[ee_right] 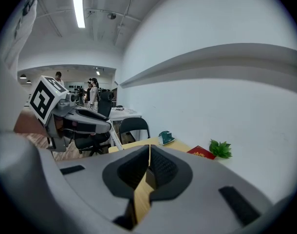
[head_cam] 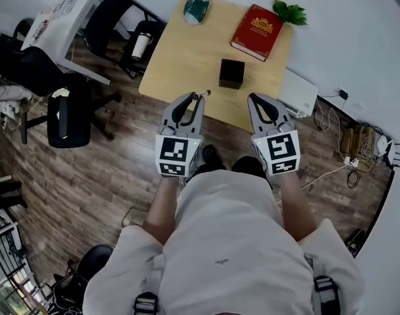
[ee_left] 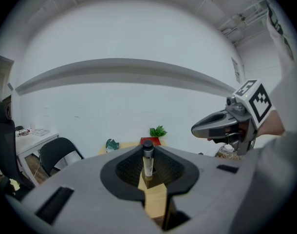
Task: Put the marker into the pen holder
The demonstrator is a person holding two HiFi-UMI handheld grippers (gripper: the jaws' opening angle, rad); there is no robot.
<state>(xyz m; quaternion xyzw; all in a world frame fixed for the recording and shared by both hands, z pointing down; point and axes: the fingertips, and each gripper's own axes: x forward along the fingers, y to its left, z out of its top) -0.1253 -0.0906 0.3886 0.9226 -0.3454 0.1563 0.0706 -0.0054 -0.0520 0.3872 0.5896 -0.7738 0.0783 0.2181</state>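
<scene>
Fingers of left gripper (head_cam: pixel 199 100) clamp the marker (ee_left: pixel 148 161); right gripper (head_cam: pixel 252 99) closed, empty. Pickup done. Drop into pen holder (head_cam: pixel 231 73) pending.

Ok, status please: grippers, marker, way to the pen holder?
Left gripper shut on marker. Right gripper shut, empty. Pen holder on table ahead, nothing in between.

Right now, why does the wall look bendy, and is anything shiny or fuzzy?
Left gripper view: the wide lens bows the wall's grey band into an arch; the marker looks sharp. Right gripper view: same bowing, ceiling light glares white. Head view: edges curve, table evenly lit.
</scene>
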